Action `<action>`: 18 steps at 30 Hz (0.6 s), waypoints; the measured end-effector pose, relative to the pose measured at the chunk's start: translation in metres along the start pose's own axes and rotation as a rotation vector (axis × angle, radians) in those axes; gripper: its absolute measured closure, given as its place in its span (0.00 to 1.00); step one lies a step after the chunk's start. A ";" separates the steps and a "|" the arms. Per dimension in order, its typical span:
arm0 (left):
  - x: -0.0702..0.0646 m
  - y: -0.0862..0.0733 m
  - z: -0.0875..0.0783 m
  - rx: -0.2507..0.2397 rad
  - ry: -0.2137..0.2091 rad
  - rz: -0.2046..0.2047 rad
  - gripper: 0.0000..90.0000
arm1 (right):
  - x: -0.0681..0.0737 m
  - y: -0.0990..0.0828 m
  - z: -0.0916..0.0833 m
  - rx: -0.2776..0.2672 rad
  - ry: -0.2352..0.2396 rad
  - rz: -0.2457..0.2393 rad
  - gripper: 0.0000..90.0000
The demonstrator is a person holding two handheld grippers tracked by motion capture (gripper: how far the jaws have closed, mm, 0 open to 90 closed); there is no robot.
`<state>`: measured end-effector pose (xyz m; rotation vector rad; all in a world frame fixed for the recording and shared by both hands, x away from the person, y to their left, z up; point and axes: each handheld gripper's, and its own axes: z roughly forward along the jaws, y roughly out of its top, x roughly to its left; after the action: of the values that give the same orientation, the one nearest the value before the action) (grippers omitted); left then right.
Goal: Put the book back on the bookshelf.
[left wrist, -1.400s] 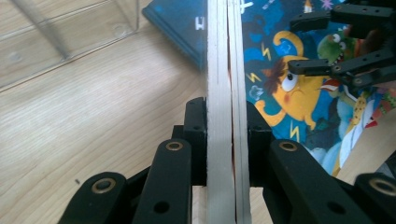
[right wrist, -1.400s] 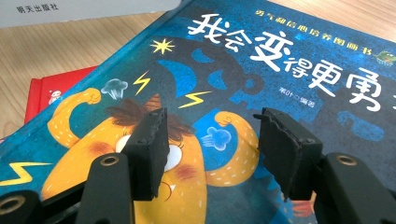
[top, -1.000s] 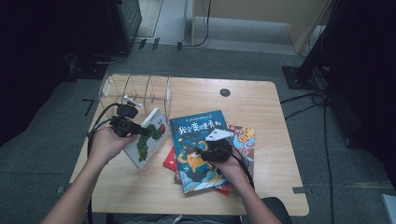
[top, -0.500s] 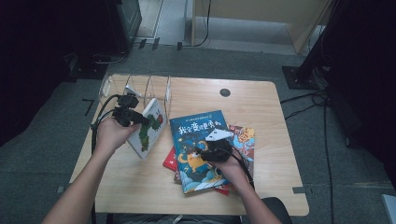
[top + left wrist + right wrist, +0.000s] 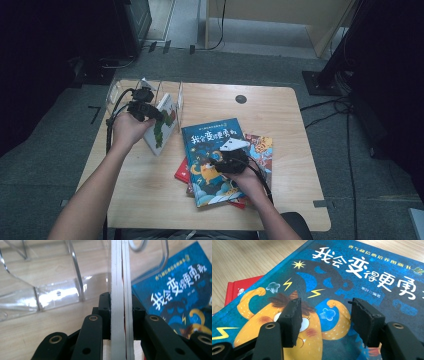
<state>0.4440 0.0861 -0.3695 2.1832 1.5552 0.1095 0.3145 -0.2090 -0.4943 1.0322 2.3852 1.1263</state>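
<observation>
My left gripper [image 5: 150, 112] is shut on a thin white picture book [image 5: 161, 129] and holds it on edge beside the clear plastic book rack [image 5: 170, 94] at the table's back left. In the left gripper view the book's white edge [image 5: 121, 290] runs up between the jaws toward the rack's clear dividers [image 5: 75, 270]. My right gripper [image 5: 227, 159] is open and rests over the blue book [image 5: 212, 150] on top of a pile. In the right gripper view its two pads [image 5: 293, 320] stand apart above the blue cover [image 5: 362, 272] with its orange cartoon figure.
Under the blue book lie a red book [image 5: 183, 171] and a colourful one [image 5: 261, 148]. A round black hole [image 5: 241, 99] marks the wooden table [image 5: 295, 190] near the back edge. Cables [image 5: 350, 125] trail over the grey floor to the right.
My left gripper has carried the white book back and to the left, up to the clear rack, and stood it more upright. The right gripper has stayed on the blue book.
</observation>
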 end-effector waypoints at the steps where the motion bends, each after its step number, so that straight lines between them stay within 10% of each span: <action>1: -0.001 0.003 0.001 -0.001 0.001 0.002 0.86 | 0.000 0.000 0.000 0.000 0.000 -0.001 0.47; 18: 0.001 0.039 0.026 0.003 0.046 0.043 0.86 | 0.000 0.000 0.000 0.000 0.000 0.000 0.47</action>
<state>0.4869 0.0685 -0.3768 2.2321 1.5340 0.1717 0.3147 -0.2087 -0.4943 1.0328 2.3849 1.1265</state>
